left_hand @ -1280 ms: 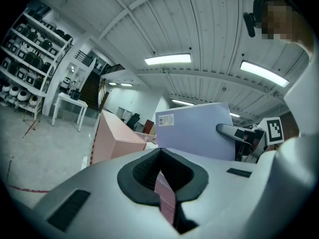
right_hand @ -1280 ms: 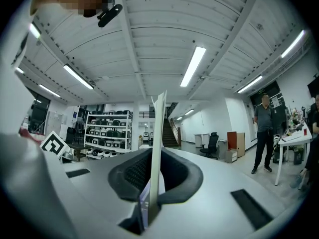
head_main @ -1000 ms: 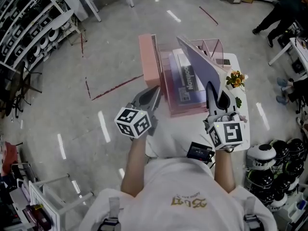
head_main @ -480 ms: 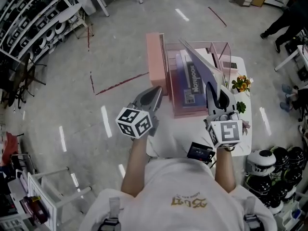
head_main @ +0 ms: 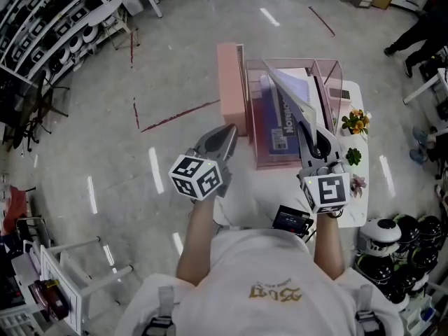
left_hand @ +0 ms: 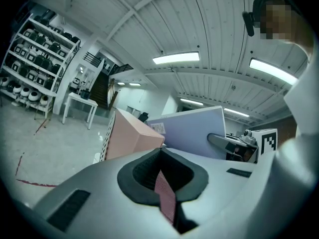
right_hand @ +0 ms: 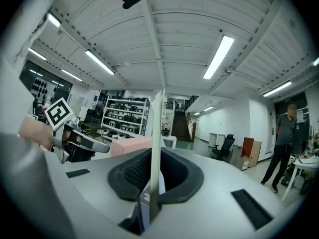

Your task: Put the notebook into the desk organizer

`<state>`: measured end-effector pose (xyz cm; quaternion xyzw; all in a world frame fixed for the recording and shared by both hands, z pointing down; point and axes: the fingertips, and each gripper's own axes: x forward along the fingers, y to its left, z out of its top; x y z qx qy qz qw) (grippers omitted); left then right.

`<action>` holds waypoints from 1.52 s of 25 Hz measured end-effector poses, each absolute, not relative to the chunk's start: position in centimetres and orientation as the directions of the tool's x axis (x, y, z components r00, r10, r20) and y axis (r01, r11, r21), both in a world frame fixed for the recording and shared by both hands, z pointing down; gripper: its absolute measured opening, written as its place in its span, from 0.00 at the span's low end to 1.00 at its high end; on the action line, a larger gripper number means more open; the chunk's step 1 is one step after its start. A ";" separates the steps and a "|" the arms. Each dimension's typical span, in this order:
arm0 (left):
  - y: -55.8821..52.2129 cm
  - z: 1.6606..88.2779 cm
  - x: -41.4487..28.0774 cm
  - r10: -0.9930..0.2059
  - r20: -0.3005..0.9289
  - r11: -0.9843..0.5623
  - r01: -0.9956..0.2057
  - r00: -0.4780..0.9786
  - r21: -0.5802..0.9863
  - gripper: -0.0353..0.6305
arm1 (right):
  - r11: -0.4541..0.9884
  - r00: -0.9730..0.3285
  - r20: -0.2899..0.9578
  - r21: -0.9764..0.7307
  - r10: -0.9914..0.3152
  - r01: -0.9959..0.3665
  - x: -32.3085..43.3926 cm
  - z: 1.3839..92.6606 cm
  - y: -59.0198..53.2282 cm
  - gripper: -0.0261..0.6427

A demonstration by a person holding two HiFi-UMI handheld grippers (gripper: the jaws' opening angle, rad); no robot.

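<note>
The right gripper (head_main: 311, 135) clenches the notebook (right_hand: 155, 148) edge-on between its jaws, tilted over the desk organizer (head_main: 262, 162). The left gripper (head_main: 225, 133) pinches a thin pink strip (left_hand: 164, 195).

The middle slot of the desk organizer (head_main: 276, 161) is filled by a purple book (head_main: 278, 128), and entry from above is crossed by the tilted notebook (head_main: 290, 93). The left side is blocked by a pink box (head_main: 229, 82), the right by small plants (head_main: 355, 122). A near strip of table (head_main: 241, 194) is left bare.
</note>
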<state>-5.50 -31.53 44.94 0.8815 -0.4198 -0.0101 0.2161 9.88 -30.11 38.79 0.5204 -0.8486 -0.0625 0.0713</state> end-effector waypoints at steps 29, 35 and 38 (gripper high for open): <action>-31.5 45.7 -5.3 -0.728 0.175 -0.561 -0.723 0.663 0.403 0.08 | 0.559 -0.502 0.275 0.194 -0.820 -0.806 7.6 43.8 -30.2 0.13; -31.2 45.8 -5.4 -0.728 0.174 -0.561 -0.722 0.663 0.405 0.08 | 0.593 -0.505 0.348 0.222 -0.790 -0.774 7.1 45.1 -29.8 0.16; -31.3 45.8 -5.5 -0.729 0.174 -0.559 -0.722 0.662 0.407 0.08 | 0.617 -0.512 0.385 0.226 -0.768 -0.754 6.9 45.6 -29.9 0.19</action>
